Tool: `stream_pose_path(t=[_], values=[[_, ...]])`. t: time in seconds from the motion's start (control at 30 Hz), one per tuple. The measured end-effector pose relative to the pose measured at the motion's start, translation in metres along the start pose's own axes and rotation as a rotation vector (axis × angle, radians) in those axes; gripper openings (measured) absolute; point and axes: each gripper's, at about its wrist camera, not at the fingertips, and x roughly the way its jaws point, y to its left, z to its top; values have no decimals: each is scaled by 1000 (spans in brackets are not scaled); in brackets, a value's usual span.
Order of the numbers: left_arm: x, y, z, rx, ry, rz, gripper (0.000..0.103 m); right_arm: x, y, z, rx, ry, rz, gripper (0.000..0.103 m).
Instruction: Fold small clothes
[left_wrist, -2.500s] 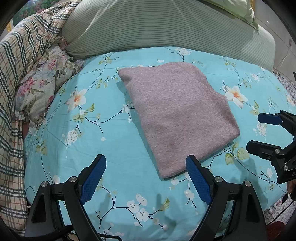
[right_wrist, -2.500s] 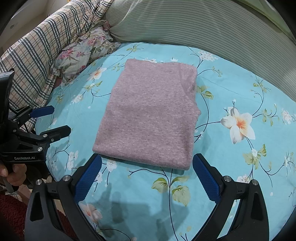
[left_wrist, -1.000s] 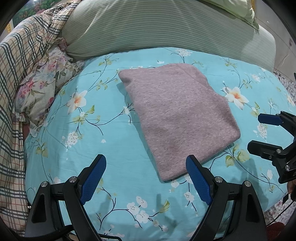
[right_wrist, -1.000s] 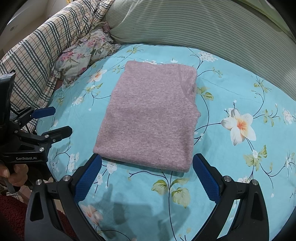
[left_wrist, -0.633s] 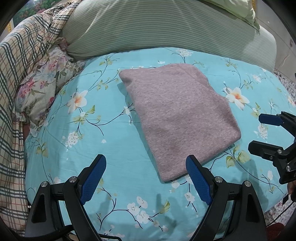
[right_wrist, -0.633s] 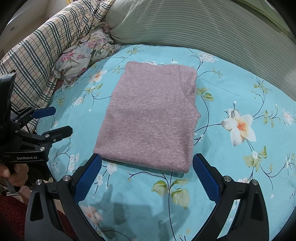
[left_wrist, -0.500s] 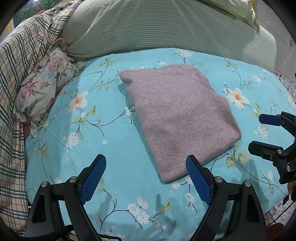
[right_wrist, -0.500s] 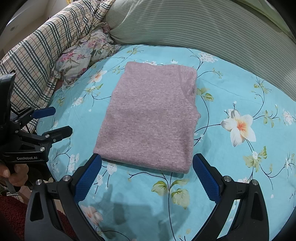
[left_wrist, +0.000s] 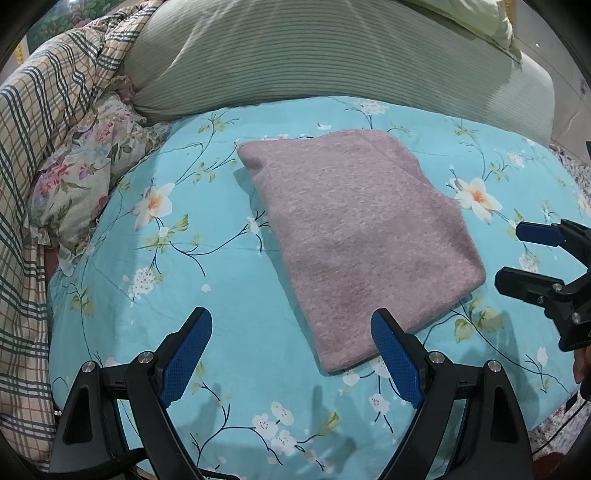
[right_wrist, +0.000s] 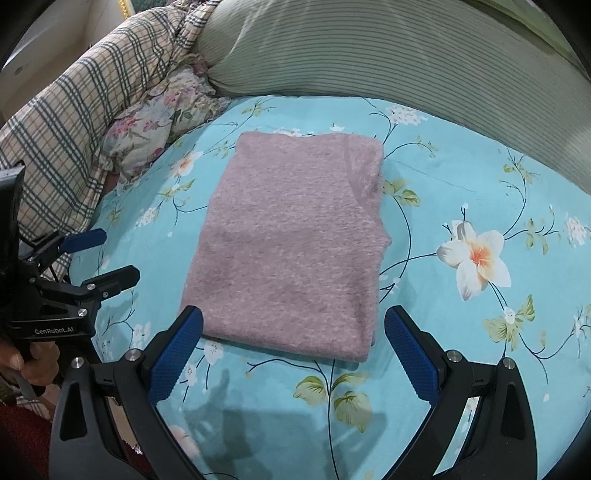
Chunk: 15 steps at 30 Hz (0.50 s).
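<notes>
- A pinkish-mauve knit garment (left_wrist: 358, 236) is seen folded into a neat rectangle and laid flat on a turquoise floral bedsheet (left_wrist: 166, 266).
- The left gripper (left_wrist: 291, 354) is held above the sheet with its jaws spread wide and nothing between them — the garment's near corner lies just ahead of the right-hand blue pad (left_wrist: 395, 365), though contact cannot be confirmed.
- The right gripper (right_wrist: 293, 349) is likewise held released, its blue pads (right_wrist: 173, 354) set apart and empty; the folded garment (right_wrist: 295, 243) is framed directly ahead, its near edge lying between the two fingers.
- Each gripper is caught at the edge of the other's view: the right one (left_wrist: 532, 258) off to the garment's right, the left one (right_wrist: 99, 254) off to its left, both clear of the fabric.
- A striped green pillow (left_wrist: 332, 59) is seen beyond the garment, with a plaid quilt (right_wrist: 74, 122) and a floral cushion (right_wrist: 155, 125) bunched at far left.
</notes>
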Motion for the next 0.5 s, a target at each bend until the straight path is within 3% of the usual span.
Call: stream_pose_path(t=[0.5], values=[[13,6,7,-45,36,1,89,12,-7,2,45,6,9,99]])
